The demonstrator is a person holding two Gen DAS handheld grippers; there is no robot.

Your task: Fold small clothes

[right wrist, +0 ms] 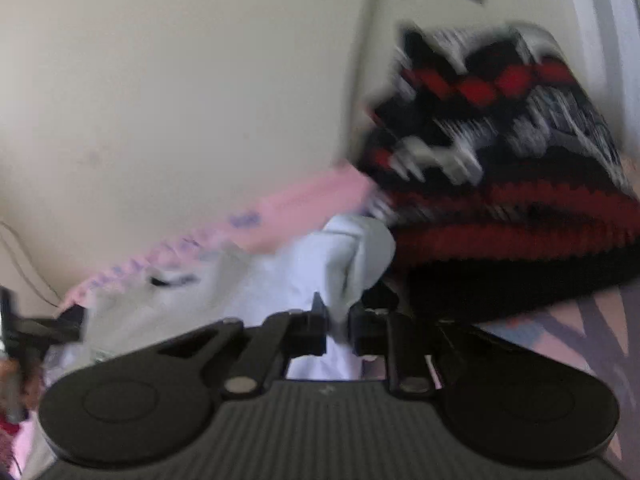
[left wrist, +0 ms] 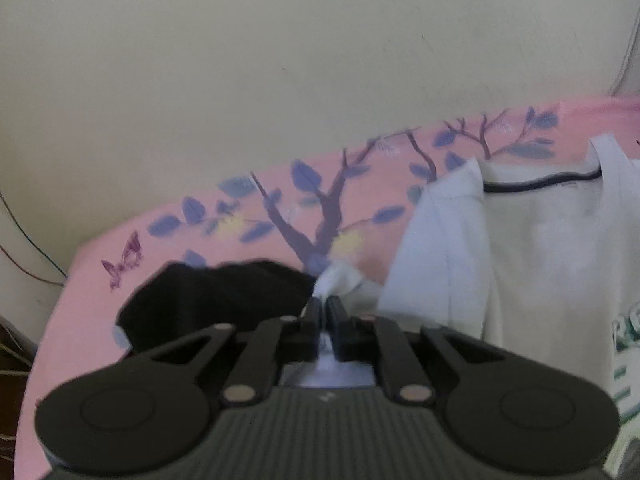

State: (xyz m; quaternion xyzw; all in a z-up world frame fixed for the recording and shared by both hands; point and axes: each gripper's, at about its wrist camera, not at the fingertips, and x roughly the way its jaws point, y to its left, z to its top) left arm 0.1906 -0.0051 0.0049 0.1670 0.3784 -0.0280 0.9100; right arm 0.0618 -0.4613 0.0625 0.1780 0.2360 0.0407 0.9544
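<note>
White T-shirt [left wrist: 532,240] is lying in the right half of the left wrist view, spread on a pink sheet with a tree print [left wrist: 248,216]; its dark-trimmed neckline is pointing toward the upper right of the frame. The left tongs [left wrist: 325,308] are sitting at lower centre, closed on a bunched white corner of the shirt, so the cloth is running away from them up and to the right. A black garment [left wrist: 216,300] is lying just left of the tongs, touching or nearly touching that corner.

In the right wrist view, badly blurred, the right tongs [right wrist: 338,320] are pinching a fold of the same shirt [right wrist: 304,276] at lower centre, with only cloth between the jaws. The shirt is spreading from there toward the lower left of the frame. A black, red and white patterned knit [right wrist: 504,184] is filling the right side, lying right against the gripped fold. Both tongs appear to be holding opposite ends, so the shirt's span lies between them.
</note>
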